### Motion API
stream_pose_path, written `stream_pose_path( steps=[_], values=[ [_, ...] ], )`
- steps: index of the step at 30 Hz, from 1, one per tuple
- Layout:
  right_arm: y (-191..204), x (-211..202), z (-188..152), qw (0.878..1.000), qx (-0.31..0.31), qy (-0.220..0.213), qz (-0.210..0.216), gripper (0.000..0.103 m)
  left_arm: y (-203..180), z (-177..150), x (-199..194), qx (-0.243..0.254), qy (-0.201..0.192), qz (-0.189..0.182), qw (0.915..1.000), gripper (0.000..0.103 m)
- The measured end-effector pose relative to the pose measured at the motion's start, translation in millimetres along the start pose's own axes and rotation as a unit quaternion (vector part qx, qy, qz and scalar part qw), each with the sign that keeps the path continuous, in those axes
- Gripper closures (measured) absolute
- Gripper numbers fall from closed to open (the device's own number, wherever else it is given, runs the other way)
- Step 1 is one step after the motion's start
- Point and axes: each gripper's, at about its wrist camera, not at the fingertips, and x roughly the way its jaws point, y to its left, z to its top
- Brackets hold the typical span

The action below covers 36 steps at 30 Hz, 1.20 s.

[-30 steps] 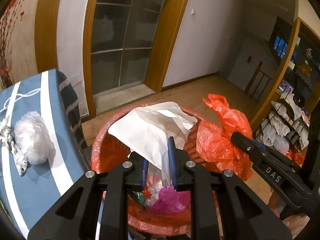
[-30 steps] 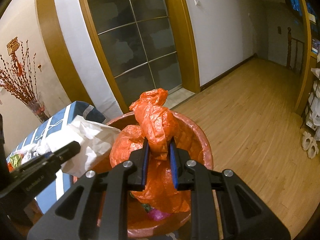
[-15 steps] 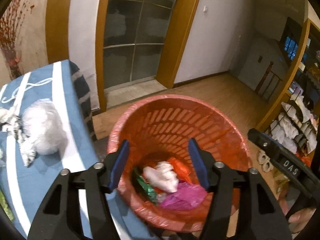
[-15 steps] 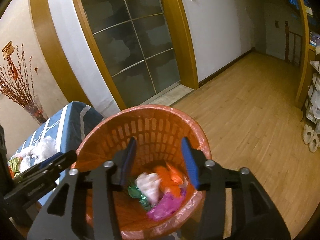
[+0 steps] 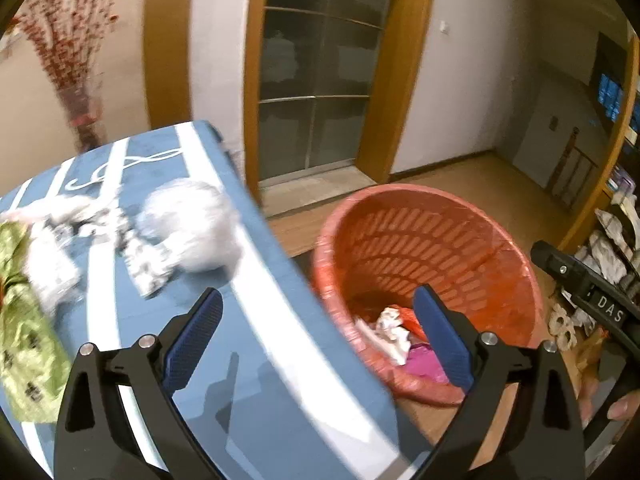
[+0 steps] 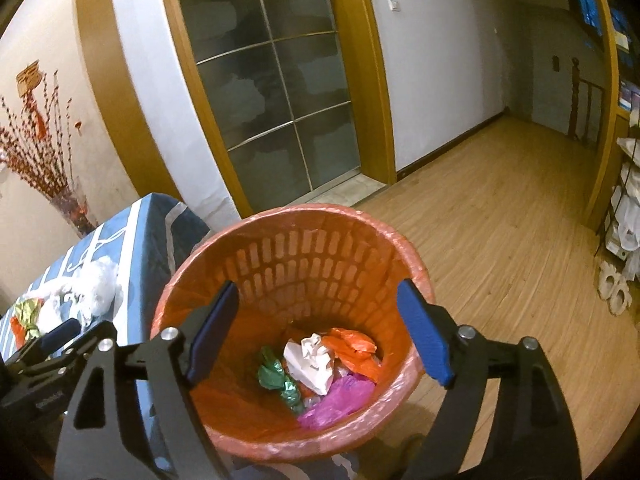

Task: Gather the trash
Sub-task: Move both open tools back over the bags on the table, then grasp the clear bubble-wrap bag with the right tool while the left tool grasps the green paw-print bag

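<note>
An orange slotted trash basket point(image 6: 328, 224) stands on the floor beside a blue striped table point(image 5: 256, 360). It holds white paper point(image 6: 310, 362), an orange bag point(image 6: 354, 346), a green wrapper point(image 6: 276, 378) and a pink bag point(image 6: 340, 400). My right gripper point(image 6: 320, 334) is open and empty above the basket. My left gripper point(image 5: 318, 332) is open and empty over the table's edge, the basket point(image 5: 432, 216) to its right. White crumpled trash point(image 5: 192, 228) and a green wrapper point(image 5: 20, 340) lie on the table.
Wooden floor point(image 6: 500, 220) spreads to the right. A glass door with a wood frame point(image 6: 276, 80) is behind the basket. A rack of bags point(image 6: 628, 216) stands at the far right. A vase of red branches point(image 6: 68, 208) stands behind the table.
Both grippers let go of the white paper and the orange bag, which now lie in the basket. Both jaws have opened wide. My left gripper has swung left over the table.
</note>
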Motion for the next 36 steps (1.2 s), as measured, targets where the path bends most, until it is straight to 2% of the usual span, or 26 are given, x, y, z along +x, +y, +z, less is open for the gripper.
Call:
stream_pose_path(
  steps=[10, 18, 26, 34, 36],
  values=[
    [70, 0, -5, 0.997, -0.05, 0.01, 0.051, 0.023, 62, -12, -41, -0.036, -0.033, 0.061, 0.9969, 0.008],
    [155, 22, -5, 0.989, -0.102, 0.025, 0.104, 0.026, 128, -14, -74, -0.073, -0.067, 0.128, 0.9868, 0.008],
    [226, 65, 0, 0.98, -0.12, 0.065, 0.143, 0.037, 185, -23, -87, -0.125, -0.074, 0.147, 0.9785, 0.008],
    [260, 102, -6, 0.975, -0.14, 0.101, 0.138, 0.044, 203, -32, -89, -0.137, -0.067, 0.149, 0.977, 0.008],
    [265, 107, -10, 0.973, -0.154, 0.106, 0.133, 0.05, 204, -32, -85, -0.137, -0.065, 0.15, 0.977, 0.008]
  ],
)
